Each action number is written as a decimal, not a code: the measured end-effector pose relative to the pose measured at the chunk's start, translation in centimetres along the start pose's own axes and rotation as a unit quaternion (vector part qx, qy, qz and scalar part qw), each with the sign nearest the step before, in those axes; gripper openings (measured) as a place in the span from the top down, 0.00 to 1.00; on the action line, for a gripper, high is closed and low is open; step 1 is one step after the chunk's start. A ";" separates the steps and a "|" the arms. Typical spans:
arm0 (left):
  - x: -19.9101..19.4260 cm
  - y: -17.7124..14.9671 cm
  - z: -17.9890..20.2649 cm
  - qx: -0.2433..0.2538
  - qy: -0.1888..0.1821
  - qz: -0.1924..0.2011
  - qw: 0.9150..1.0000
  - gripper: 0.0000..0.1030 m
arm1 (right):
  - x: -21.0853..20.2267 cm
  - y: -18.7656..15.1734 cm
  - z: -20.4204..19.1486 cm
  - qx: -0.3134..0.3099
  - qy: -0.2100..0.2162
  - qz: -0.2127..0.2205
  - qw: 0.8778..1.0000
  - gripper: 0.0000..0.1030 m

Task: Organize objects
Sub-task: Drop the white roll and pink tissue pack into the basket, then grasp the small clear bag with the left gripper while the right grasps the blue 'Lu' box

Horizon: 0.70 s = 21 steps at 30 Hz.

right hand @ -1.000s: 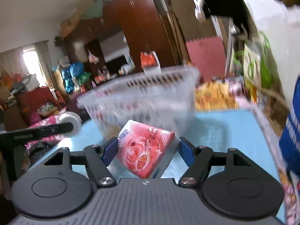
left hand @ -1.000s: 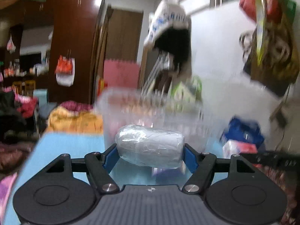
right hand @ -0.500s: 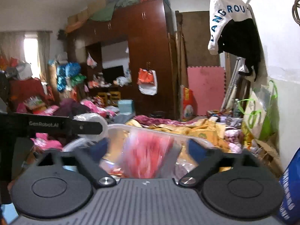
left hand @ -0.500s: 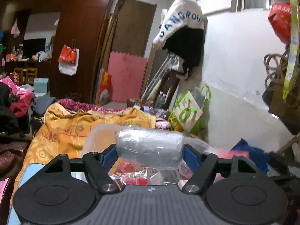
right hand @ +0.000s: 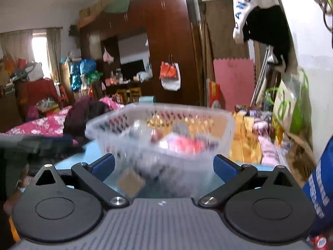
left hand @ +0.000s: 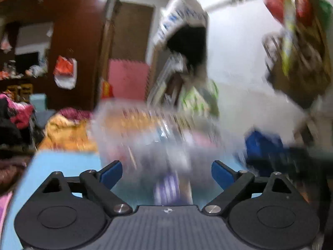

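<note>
A clear slotted plastic basket (right hand: pixel 226 117) stands on the light blue table (right hand: pixel 229 179) just beyond both grippers. A pink tissue packet (right hand: pixel 185 143) lies inside it, beside a pale blurred lump (right hand: pixel 140 128) that may be the plastic-wrapped roll. My right gripper (right hand: pixel 164 166) is open wide, with nothing between its blue pads. In the blurred left wrist view the basket (left hand: pixel 129 141) fills the middle. My left gripper (left hand: pixel 165 174) faces it with its jaws opening and nothing between them.
A small brown square (right hand: pixel 130 182) lies on the table in front of the basket, and a purple-striped item (left hand: pixel 166 187) shows low by it. A blue bag (right hand: pixel 320 179) stands close on the right. Beds with bedding, wardrobes and hanging bags surround the table.
The wrapped roll has left my left gripper and the pink packet has left my right one. Both sets of jaws have spread, and both grippers have pulled back from over the basket.
</note>
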<state>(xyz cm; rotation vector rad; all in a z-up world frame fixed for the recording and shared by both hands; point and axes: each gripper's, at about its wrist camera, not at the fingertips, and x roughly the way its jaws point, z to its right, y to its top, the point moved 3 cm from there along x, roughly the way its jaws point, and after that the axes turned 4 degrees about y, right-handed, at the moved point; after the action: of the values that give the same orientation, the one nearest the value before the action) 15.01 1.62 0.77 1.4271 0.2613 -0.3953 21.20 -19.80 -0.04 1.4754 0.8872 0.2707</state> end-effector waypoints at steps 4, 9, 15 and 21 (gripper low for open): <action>1.7 -3.9 2.2 0.042 -0.020 -0.053 0.997 0.11 | 0.5 -1.8 1.6 0.029 0.008 -0.011 0.999 0.00; 3.9 -5.4 3.4 0.073 0.007 -0.094 0.993 0.50 | 0.8 -2.1 2.6 0.047 0.005 -0.014 0.999 0.00; 3.0 -6.5 2.7 0.075 0.020 -0.072 0.994 0.55 | 2.0 -3.3 0.8 0.050 0.027 -0.027 0.998 0.00; 0.6 -6.2 -1.1 0.027 0.032 -0.051 0.998 0.55 | 7.2 -5.2 -1.0 0.153 0.085 -0.070 0.982 0.04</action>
<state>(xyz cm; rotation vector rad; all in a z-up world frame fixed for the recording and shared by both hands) 13.08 2.06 -5.24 1.4859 0.3798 -0.4436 23.47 -15.04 -7.23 1.6796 1.2061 0.1614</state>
